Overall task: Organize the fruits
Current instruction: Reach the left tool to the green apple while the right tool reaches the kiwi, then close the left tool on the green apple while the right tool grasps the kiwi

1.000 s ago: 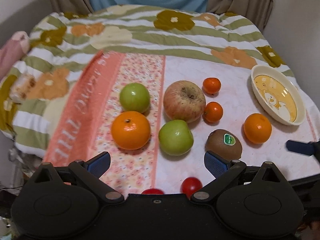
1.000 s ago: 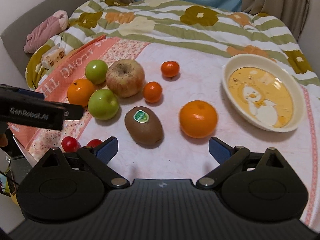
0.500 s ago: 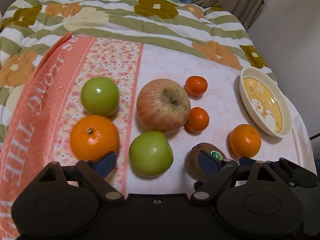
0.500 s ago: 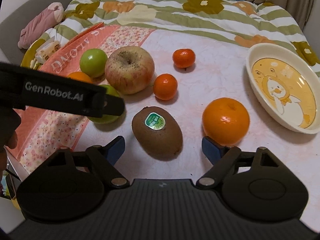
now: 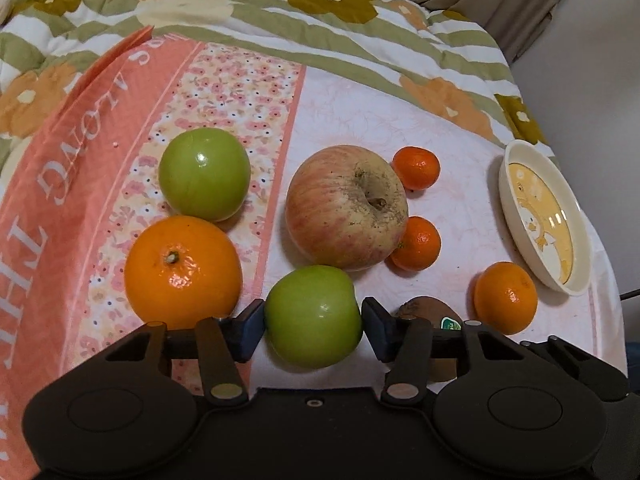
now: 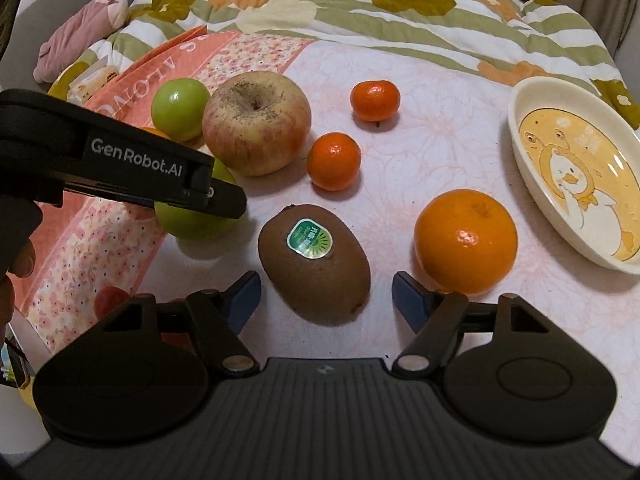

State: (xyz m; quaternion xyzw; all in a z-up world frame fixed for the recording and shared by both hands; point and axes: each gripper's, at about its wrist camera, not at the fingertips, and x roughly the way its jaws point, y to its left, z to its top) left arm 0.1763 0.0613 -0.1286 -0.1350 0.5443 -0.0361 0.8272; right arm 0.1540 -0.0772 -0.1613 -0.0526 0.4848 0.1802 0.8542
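Fruit lies on a pink cloth. My left gripper (image 5: 313, 330) points steeply down, and its jaws are closing with both pads touching the sides of a green apple (image 5: 312, 316). That same gripper (image 6: 224, 200) reaches in from the left in the right wrist view and covers most of this apple (image 6: 192, 228). My right gripper (image 6: 326, 298) straddles a brown kiwi (image 6: 314, 258) with a green sticker. Its jaws are closing, with a gap still showing at the right pad. A cream duck bowl (image 6: 514, 128) sits empty at the right.
A big red apple (image 5: 346, 208), a second green apple (image 5: 204, 174), a large orange (image 5: 182, 272), another orange (image 6: 466, 240) and two mandarins (image 6: 334, 160) (image 6: 375, 100) crowd the cloth. A cherry tomato (image 6: 110, 300) lies by the near left edge. A flowered quilt lies beyond.
Both grippers sank toward the fruit and their jaws narrowed. The left one came around the green apple and its pads reached it. The right one came around the kiwi.
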